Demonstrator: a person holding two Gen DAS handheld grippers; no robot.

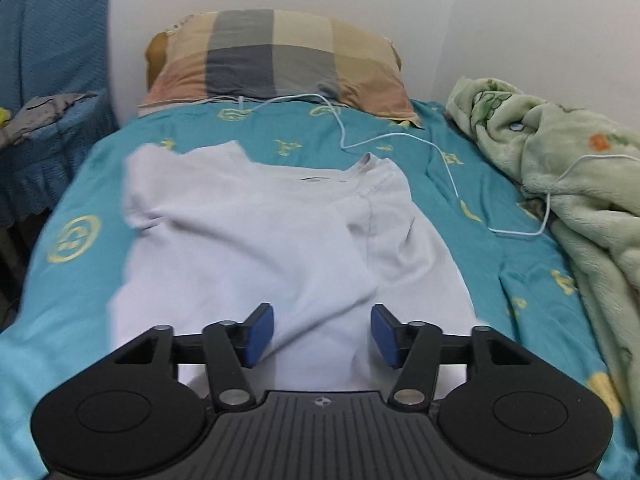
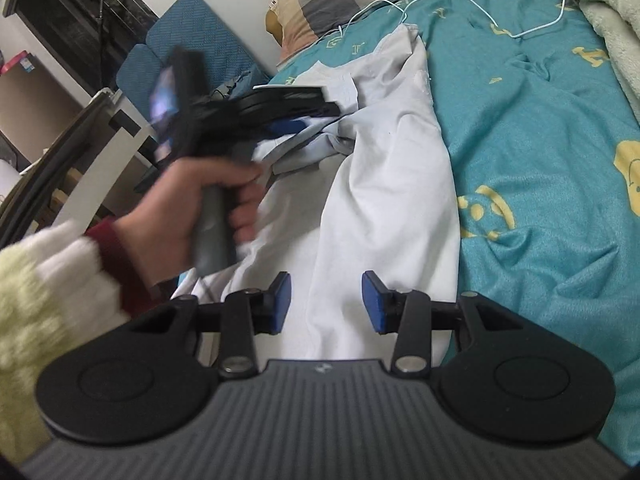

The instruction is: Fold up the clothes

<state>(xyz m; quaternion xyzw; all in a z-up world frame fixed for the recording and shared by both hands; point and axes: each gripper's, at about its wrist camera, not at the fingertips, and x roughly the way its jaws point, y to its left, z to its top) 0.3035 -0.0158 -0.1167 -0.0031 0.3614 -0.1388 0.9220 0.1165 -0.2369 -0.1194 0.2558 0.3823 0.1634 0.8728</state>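
Lying rumpled on the teal bedsheet (image 1: 80,280), pale grey shirt (image 1: 256,232), sleeve folded inward, left gripper (image 1: 322,334) and right gripper (image 2: 326,304) released

Even, soft indoor light with no hard shadows or glare; pale shirt (image 1: 256,240) nearly washed out. Fisheye bending curves the bed's (image 1: 72,280) edges and darkens the corners. Motion blur smears the left hand (image 2: 192,208) and its gripper (image 2: 288,120) in the right wrist view
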